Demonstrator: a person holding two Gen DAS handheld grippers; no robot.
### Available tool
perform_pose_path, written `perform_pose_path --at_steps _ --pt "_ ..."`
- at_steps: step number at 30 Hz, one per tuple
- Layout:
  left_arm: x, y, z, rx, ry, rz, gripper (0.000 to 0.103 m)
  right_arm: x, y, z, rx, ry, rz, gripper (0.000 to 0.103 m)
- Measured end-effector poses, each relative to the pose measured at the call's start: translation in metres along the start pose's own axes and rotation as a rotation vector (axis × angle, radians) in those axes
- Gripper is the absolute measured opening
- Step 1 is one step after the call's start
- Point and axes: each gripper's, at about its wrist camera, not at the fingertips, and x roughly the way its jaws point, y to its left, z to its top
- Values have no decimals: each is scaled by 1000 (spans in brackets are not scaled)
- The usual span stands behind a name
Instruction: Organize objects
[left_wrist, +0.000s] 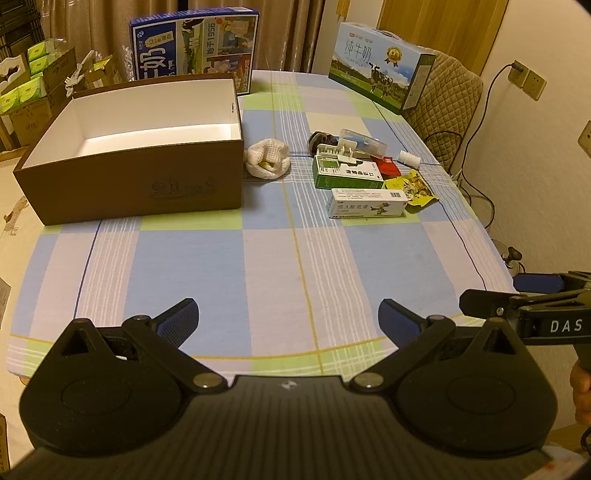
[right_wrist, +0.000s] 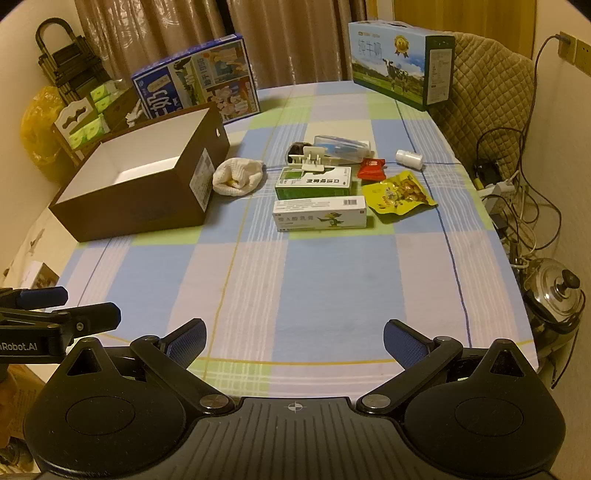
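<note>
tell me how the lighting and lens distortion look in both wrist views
Left wrist view: warm, dim yellow light, the brown box floor brightly lit at the back, table edge bowed by fisheye. Right wrist view: same warm cast, black corners, glare on the steel pot lid, far milk cartons slightly soft.

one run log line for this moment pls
stage: not started | left gripper: open, empty | right gripper: open, empty | brown cardboard box: empty | small items incl. white medicine carton: loose on checked tablecloth

home, curtains (right_wrist: 288, 37), checked tablecloth (right_wrist: 332, 277), pot (right_wrist: 554, 291)

Empty brown box (left_wrist: 140, 177) left, small items (left_wrist: 365, 173) right on checked tablecloth (left_wrist: 258, 266)
</note>
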Motion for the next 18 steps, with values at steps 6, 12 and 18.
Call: perform_pose_path --at_steps 6,12,18 --pt "-1 1 0 0 0 0 102 2 7 2 0 -2 -1 100" --pt "-2 2 0 1 0 0 102 2 8 3 -2 -3 -1 100" --pt "-4 6 0 2 1 -2 102 2 10 4 -4 -2 -2 100"
